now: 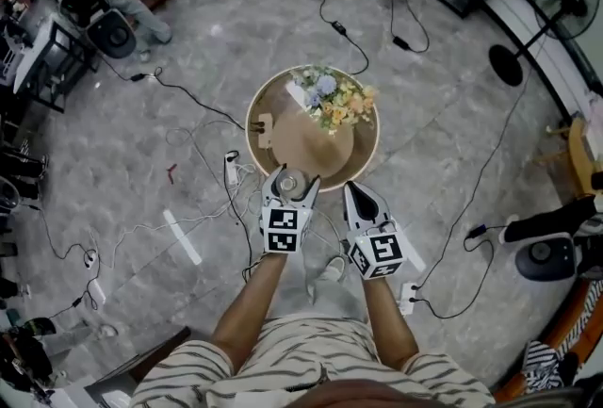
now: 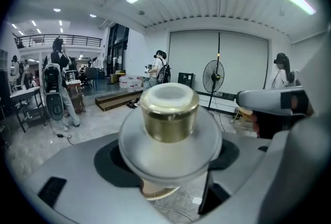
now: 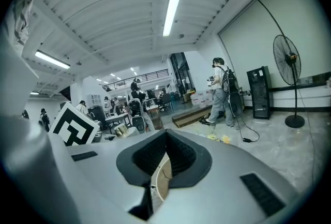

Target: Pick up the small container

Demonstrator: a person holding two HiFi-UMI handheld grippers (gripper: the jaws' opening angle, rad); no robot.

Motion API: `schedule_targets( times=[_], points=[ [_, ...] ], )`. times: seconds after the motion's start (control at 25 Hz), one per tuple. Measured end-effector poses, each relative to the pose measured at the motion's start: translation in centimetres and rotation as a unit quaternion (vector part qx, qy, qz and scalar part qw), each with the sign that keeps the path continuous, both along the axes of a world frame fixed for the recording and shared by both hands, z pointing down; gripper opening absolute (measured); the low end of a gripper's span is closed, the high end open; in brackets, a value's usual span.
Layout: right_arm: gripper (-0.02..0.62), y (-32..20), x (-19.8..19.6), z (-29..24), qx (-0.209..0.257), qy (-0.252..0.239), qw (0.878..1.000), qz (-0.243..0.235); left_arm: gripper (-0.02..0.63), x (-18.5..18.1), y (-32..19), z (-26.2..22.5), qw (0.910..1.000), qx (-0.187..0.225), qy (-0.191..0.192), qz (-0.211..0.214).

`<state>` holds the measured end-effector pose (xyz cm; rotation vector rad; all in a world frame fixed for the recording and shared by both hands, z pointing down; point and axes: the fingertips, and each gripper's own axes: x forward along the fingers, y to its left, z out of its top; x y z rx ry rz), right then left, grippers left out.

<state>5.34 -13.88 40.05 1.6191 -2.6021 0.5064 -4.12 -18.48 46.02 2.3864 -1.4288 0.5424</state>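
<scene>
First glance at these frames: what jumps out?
The small container, gold-banded with a white top, fills the left gripper view, clamped in the left gripper. In the head view it is held over the near rim of a round wooden table bearing a bouquet. The right gripper beside it is shut and empty.

The small container (image 2: 169,114) is a low round jar: a wide, pale grey body like a disc, and on it a shiny gold collar with a white top. It stands upright between the jaws of the left gripper (image 1: 292,176) — they grip its wide body — above the near rim of the round surface (image 1: 306,147).
</scene>
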Motion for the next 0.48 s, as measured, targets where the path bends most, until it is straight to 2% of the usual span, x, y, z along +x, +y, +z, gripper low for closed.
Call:
schedule_targets(
  times=[0.28, 0.48],
  points=[
    [0.011, 0.2, -1.1, -4.5, 0.027, 0.001, 1.000, -0.011, 0.328, 0.0, 1.7, -4.5, 0.9998, 0.017, -0.006, 0.008],
    [0.011, 0.4, -0.9, -7.0, 0.037, 0.004, 0.999, -0.007, 0.328, 0.0, 2.4, -7.4, 0.9996, 0.028, 0.002, 0.009]
  ],
)
